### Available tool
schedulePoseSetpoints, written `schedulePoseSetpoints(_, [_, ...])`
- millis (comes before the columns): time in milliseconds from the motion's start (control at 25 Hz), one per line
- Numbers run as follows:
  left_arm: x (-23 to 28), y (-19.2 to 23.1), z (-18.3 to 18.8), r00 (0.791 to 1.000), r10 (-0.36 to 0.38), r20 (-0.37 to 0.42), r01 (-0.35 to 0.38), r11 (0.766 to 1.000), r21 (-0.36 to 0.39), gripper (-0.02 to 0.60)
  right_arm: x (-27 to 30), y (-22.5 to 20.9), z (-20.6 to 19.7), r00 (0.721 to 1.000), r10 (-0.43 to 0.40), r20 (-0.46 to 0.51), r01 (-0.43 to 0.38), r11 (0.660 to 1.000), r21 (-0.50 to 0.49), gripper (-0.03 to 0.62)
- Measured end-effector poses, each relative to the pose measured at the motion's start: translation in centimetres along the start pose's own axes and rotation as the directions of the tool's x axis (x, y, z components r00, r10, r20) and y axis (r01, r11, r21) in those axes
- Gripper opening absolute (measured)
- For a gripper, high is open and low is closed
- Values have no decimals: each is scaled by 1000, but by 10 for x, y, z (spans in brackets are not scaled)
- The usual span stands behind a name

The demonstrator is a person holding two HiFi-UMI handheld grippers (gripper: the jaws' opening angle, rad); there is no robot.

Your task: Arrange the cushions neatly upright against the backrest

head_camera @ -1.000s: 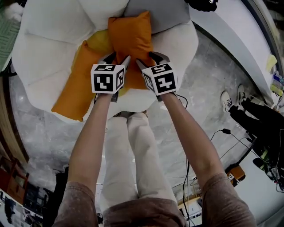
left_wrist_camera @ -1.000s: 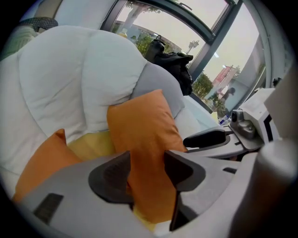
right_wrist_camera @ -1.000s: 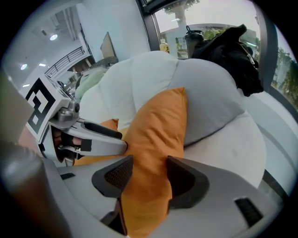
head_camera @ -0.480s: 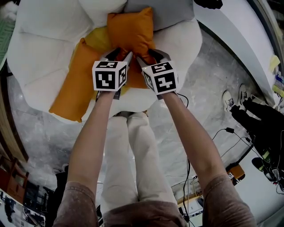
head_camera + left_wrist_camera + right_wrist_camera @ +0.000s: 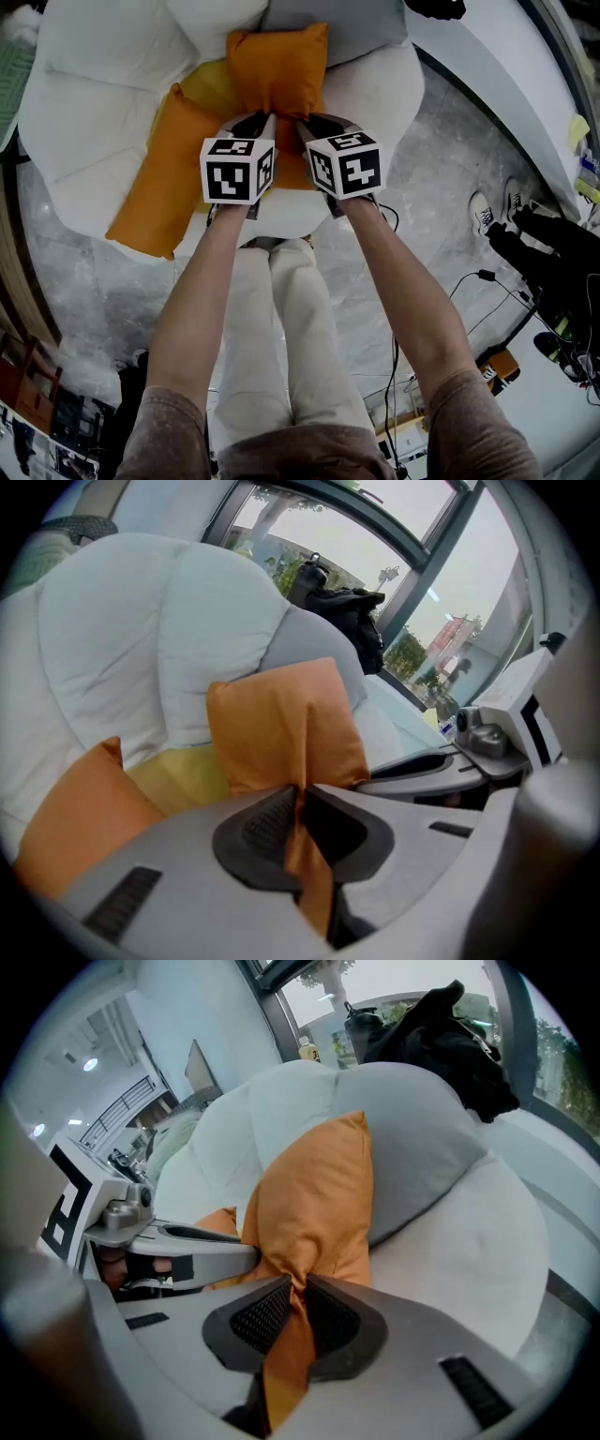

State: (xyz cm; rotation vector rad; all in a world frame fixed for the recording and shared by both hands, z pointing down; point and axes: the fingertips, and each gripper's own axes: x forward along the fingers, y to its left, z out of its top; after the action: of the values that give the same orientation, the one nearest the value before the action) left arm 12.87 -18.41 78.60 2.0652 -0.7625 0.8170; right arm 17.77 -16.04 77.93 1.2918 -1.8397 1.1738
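Observation:
A square orange cushion (image 5: 277,67) stands near the middle of a white petal-shaped seat (image 5: 84,103), in front of its grey backrest (image 5: 361,23). Both grippers hold the cushion's near edge. My left gripper (image 5: 255,120) has just been closing and is shut on a fold of orange fabric (image 5: 302,808). My right gripper (image 5: 314,120) has closed likewise, pinching the cushion's lower corner (image 5: 298,1290) between its pads. A second orange cushion (image 5: 164,178) lies flat on the seat's left front. A yellow cushion (image 5: 211,86) lies partly under both.
A black bag (image 5: 441,1035) sits on top of the backrest. My own legs (image 5: 272,309) stand against the seat's front edge. On the marble floor to the right are a pair of shoes (image 5: 492,211) and cables (image 5: 478,277).
Both grippers' jaws went from open around the cushion's near edge to shut on its fabric. The cushion's top has shifted slightly right and away from me.

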Motion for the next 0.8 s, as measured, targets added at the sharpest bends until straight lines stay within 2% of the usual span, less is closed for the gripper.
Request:
schedulePoseSetpoints(240, [-31,-19,32,999,5,54,-9,997,81,34,-34,9,21,997,16,80,-19,999,28,60])
schedulePoseSetpoints(600, [-73,-35,142,983,6,185,-44,979,198,25,-84,9,122,962,-22,272,29,999,-24,60])
schedulePoseSetpoints(800, [-79,-37,177,975,12,224,-65,970,233,23,-95,5,155,944,-28,330,42,999,-34,60])
